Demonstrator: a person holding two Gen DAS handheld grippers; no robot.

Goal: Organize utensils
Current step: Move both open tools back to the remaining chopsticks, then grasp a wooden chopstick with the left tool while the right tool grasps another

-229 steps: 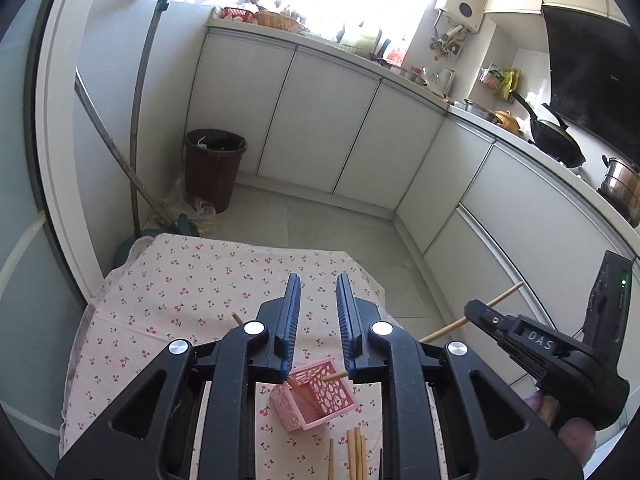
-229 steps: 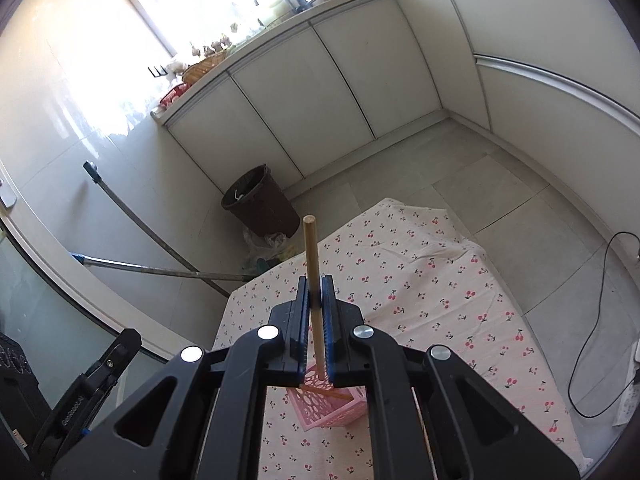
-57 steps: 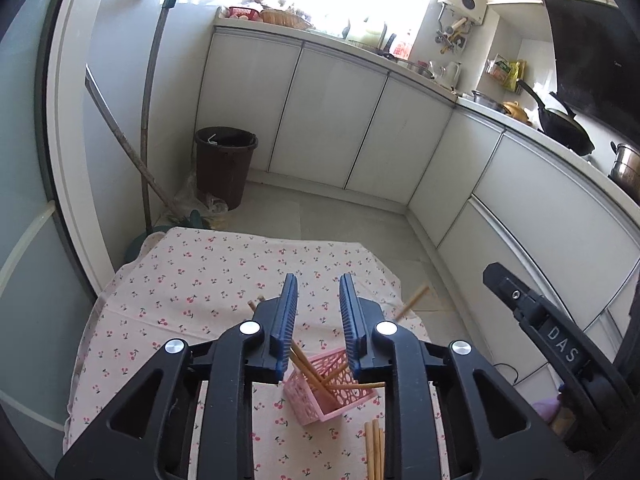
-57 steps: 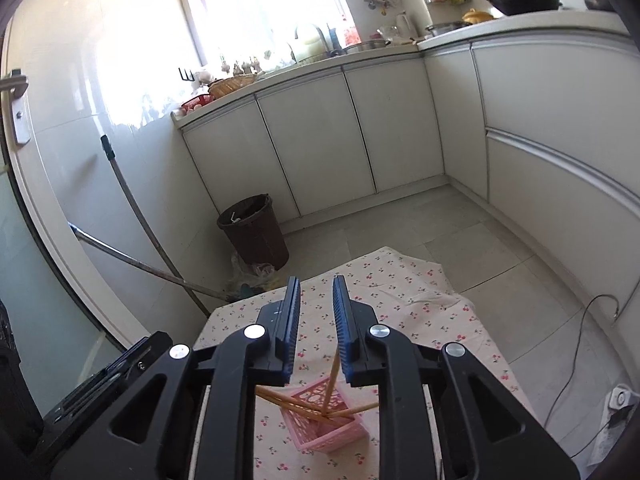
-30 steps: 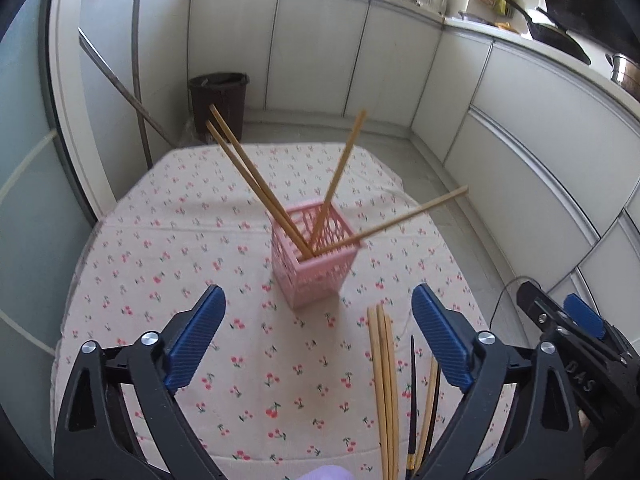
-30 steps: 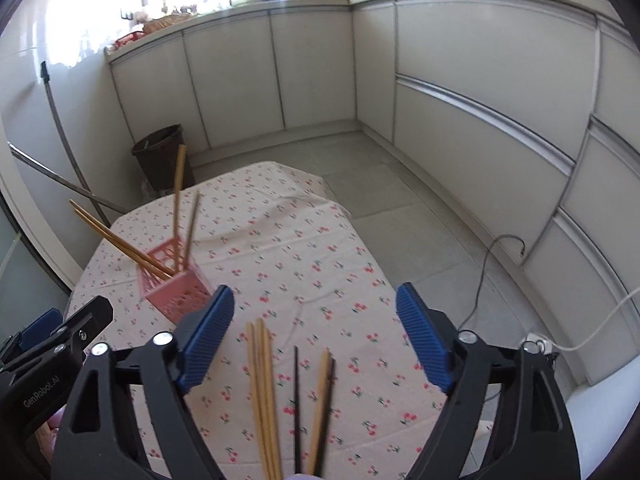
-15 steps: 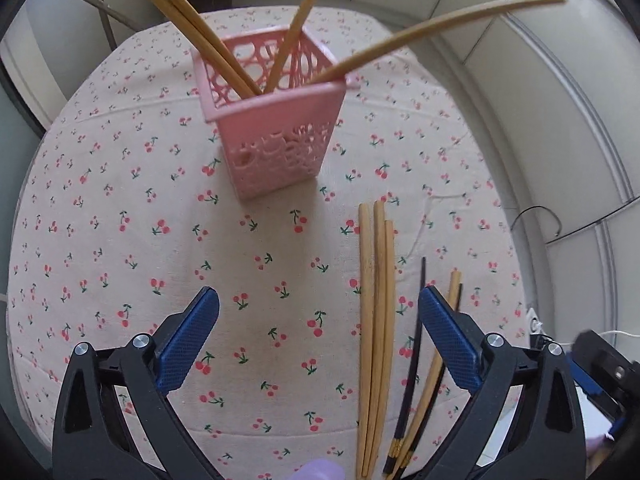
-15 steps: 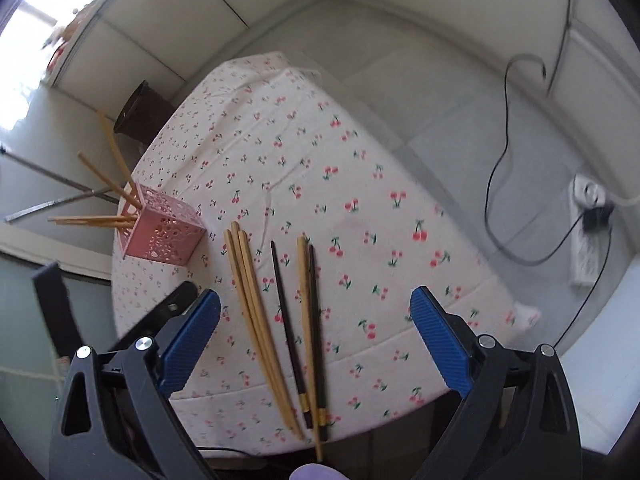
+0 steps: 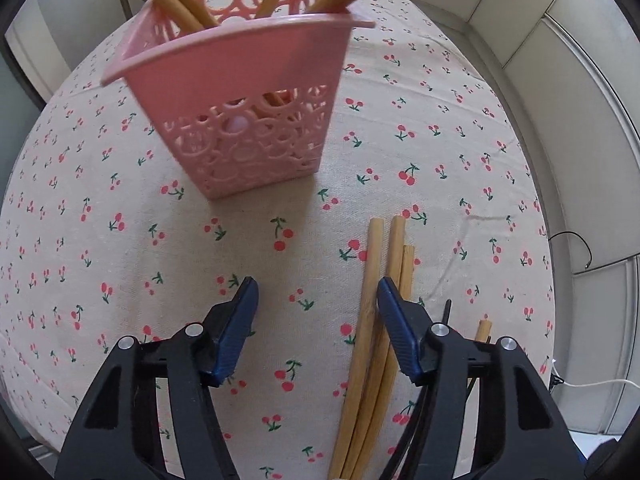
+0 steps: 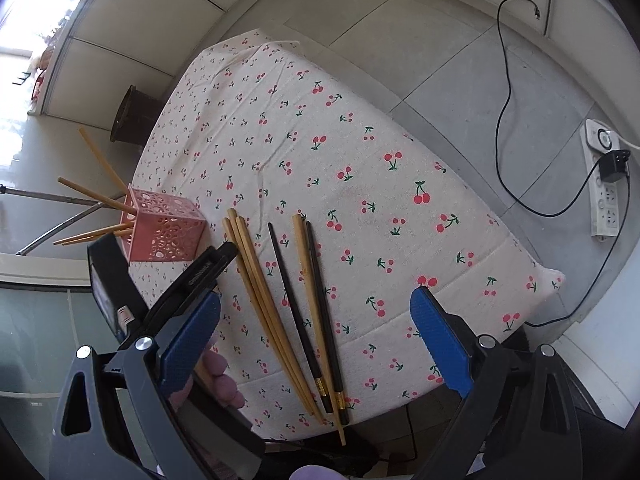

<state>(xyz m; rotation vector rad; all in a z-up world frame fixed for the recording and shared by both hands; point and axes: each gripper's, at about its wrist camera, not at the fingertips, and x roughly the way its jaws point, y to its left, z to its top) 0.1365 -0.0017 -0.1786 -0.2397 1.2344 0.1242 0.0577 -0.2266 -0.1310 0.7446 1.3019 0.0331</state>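
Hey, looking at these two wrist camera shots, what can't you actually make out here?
- Left wrist view: the loose wooden chopsticks run under the left claw; their near ends are cut off by the bottom edge.
- Left wrist view: the tops of the sticks in the pink basket leave the frame.
- Right wrist view: the basket's inside is too small to read.

The basket [image 9: 244, 120] stands on the tablecloth [image 9: 100, 240] toward the table's left side, with four chopsticks [image 9: 176, 4] leaning in it. In front of and to the right of the basket, loose chopsticks lie flat on the cloth: a bundle of three [image 10: 264, 300] nearest the basket, then a single one [image 10: 296, 308], then a pair [image 10: 316, 300] lying together. The left gripper [image 9: 316, 312] hangs over the cloth before the basket, its right finger above the bundle. The right gripper [image 10: 316, 320] is above the table's near edge. A power strip [image 10: 604, 184] lies on the floor [image 10: 440, 60] to the right, a bin [image 10: 134, 116] beyond the table.
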